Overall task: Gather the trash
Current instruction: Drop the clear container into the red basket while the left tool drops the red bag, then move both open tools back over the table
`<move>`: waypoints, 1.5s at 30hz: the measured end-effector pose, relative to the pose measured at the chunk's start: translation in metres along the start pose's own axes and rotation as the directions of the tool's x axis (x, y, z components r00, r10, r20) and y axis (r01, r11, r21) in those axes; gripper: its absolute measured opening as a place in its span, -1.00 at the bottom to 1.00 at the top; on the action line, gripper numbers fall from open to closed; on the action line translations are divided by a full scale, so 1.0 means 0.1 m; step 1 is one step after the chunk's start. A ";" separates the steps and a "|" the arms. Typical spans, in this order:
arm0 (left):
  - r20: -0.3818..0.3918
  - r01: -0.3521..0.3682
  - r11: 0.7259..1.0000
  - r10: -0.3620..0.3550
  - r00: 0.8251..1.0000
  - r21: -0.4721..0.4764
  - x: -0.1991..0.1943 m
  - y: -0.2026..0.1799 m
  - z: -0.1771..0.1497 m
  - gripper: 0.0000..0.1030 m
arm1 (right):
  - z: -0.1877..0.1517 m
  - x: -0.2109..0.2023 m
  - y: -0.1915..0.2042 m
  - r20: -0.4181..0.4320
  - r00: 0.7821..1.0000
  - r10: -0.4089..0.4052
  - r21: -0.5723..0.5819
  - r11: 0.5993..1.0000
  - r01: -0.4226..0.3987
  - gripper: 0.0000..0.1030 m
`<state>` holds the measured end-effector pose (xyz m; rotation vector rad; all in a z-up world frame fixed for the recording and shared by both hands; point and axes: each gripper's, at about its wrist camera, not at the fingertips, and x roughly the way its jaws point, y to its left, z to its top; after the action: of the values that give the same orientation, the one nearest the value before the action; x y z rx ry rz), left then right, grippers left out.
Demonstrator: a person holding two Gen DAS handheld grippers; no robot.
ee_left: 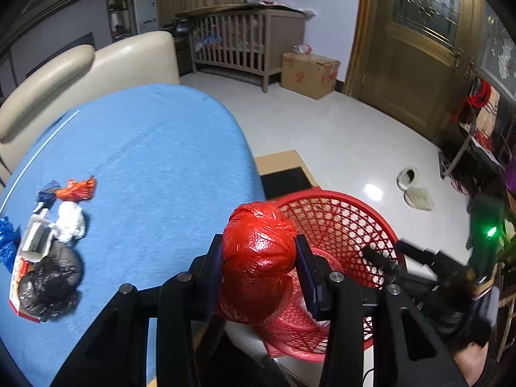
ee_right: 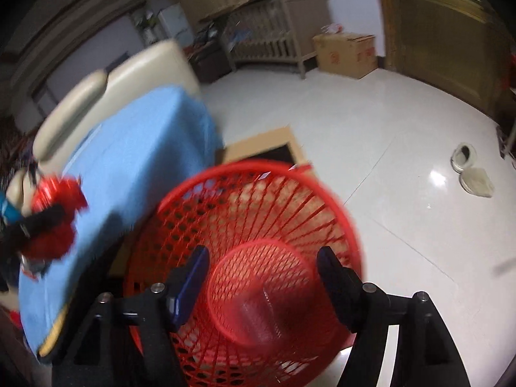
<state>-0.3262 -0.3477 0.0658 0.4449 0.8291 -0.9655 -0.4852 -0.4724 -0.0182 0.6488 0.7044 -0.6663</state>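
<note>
My left gripper (ee_left: 259, 254) is shut on a crumpled red plastic bag (ee_left: 258, 264) and holds it at the table's right edge, beside the rim of a red mesh basket (ee_left: 348, 225) on the floor. My right gripper (ee_right: 262, 258) is open and empty above the basket (ee_right: 245, 200); a clear plastic piece (ee_right: 258, 316) lies in its bottom. The right gripper (ee_left: 387, 258) also shows in the left wrist view. The left gripper with the red bag (ee_right: 51, 219) shows blurred in the right wrist view. More trash (ee_left: 48, 248) lies on the blue tablecloth (ee_left: 145, 161): orange, white, blue and black wrappers and a small carton.
A cream sofa (ee_left: 80, 67) stands behind the table. A flat cardboard piece (ee_left: 283, 164) lies on the white floor by the basket. A crib (ee_left: 245, 42), a cardboard box (ee_left: 309, 74) and a wooden door (ee_left: 412, 48) stand farther back. Slippers (ee_left: 412, 187) lie on the floor.
</note>
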 end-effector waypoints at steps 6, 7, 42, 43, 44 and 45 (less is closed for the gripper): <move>-0.043 0.052 0.998 -0.050 0.998 0.041 0.21 -0.27 0.02 -0.03 | 0.18 -0.33 -0.30 0.114 0.993 -0.027 0.125 0.992 0.012 0.41; -0.052 0.057 0.997 -0.055 0.997 0.047 0.25 -0.31 0.02 0.08 | 0.21 -0.39 -0.34 0.131 0.991 -0.030 0.142 0.990 0.011 0.41; 0.043 -0.199 0.819 0.262 0.964 -0.538 -0.95 2.54 -1.30 0.61 | -0.08 -0.44 1.67 -0.011 0.976 0.216 -0.297 0.932 -0.209 0.42; 0.043 -0.194 0.826 0.255 0.966 -0.529 -0.95 2.60 -1.32 0.61 | -0.12 -0.44 1.75 -0.023 0.975 0.220 -0.317 0.923 -0.216 0.42; 0.040 -0.193 0.839 0.247 0.968 -0.509 -0.94 2.67 -1.32 0.61 | -0.15 -0.43 1.82 -0.034 0.974 0.224 -0.335 0.916 -0.222 0.42; 0.028 -0.197 0.855 0.240 0.970 -0.480 -0.92 2.73 -1.30 0.61 | -0.18 -0.42 1.88 -0.041 0.974 0.225 -0.345 0.911 -0.225 0.42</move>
<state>-0.1748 -0.0710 0.0518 0.0659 0.8808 -0.5368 -0.3793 -0.3309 0.0594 0.3932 0.7139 -0.3154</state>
